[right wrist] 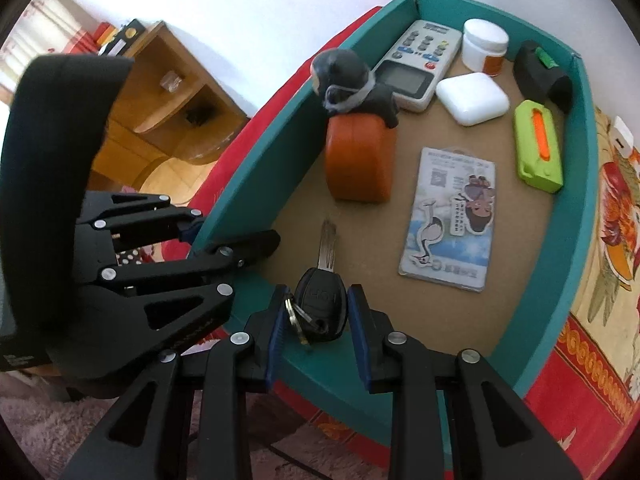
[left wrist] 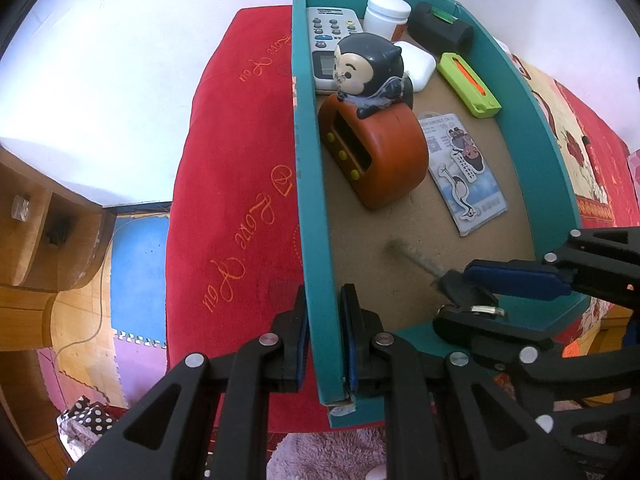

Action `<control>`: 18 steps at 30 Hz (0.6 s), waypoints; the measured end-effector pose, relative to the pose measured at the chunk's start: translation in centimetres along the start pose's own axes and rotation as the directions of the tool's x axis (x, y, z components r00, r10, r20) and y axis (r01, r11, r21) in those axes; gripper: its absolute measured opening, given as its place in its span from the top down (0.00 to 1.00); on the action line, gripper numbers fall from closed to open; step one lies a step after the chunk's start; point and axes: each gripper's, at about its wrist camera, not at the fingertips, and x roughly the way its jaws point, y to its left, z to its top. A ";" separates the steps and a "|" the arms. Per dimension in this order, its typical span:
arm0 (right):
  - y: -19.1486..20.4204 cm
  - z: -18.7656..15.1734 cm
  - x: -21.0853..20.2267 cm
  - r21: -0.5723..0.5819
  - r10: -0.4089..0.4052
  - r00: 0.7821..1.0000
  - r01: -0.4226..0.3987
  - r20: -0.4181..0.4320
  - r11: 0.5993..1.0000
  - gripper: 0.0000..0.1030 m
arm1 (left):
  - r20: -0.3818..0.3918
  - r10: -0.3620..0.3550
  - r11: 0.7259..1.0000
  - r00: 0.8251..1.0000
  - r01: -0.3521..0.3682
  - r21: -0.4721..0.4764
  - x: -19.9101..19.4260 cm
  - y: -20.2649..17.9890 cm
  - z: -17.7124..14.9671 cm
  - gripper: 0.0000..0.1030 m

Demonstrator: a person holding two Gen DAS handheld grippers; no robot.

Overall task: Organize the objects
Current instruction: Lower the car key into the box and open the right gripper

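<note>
Key [right wrist: 322, 292] and its ring sit between the right tongs [right wrist: 316, 328], just over the near wall of the teal box [right wrist: 256, 184], blade pointing away toward the card [right wrist: 448, 216]. It looks light and hard: a smooth plastic head, a thin metal blade, and a small loose key dangling on the ring at the left pad. The head is the sensible place to grip, flat sides against the pads; the blade is thin and slick, and the ring would swing. The pads stand only a little apart, closed on the head's two sides, so the key is pinched and held just above the cardboard floor.

The left tongs [left wrist: 324, 344] are nearly shut, clamped on the box's side wall with one pad outside and one inside, steadying it. That wall is thin card, stiff enough to hold but liable to bend if squeezed hard.

Beyond the key, farther from both tongs, stand the orange clock [right wrist: 360, 160] with its figurine [right wrist: 344, 76], a remote [right wrist: 420, 64], a white jar [right wrist: 484, 46], a white case [right wrist: 472, 98] and a green holder [right wrist: 538, 148].
</note>
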 end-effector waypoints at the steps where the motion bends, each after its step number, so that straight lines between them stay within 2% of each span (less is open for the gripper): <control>1: 0.1 0.0 0.2 -0.001 0.001 1.000 -0.001 -0.001 1.000 0.70 | 0.000 0.000 1.000 1.000 0.000 0.001 0.0 0.0 0.0 0.88; 8: -0.5 0.3 0.7 0.036 0.008 1.000 -0.008 0.001 0.999 0.67 | 0.000 -0.003 1.000 1.000 0.003 0.005 0.1 0.0 0.0 0.88; 12: -1.3 0.3 -0.2 0.067 0.029 0.999 -0.030 0.020 0.997 0.62 | 0.001 -0.006 1.000 1.000 0.006 0.013 0.1 0.1 -0.1 0.88; 18: -2.0 -0.1 -1.1 0.092 0.008 0.999 -0.011 0.034 0.996 0.61 | 0.002 -0.010 0.999 1.000 0.010 0.033 0.0 0.1 -0.2 0.87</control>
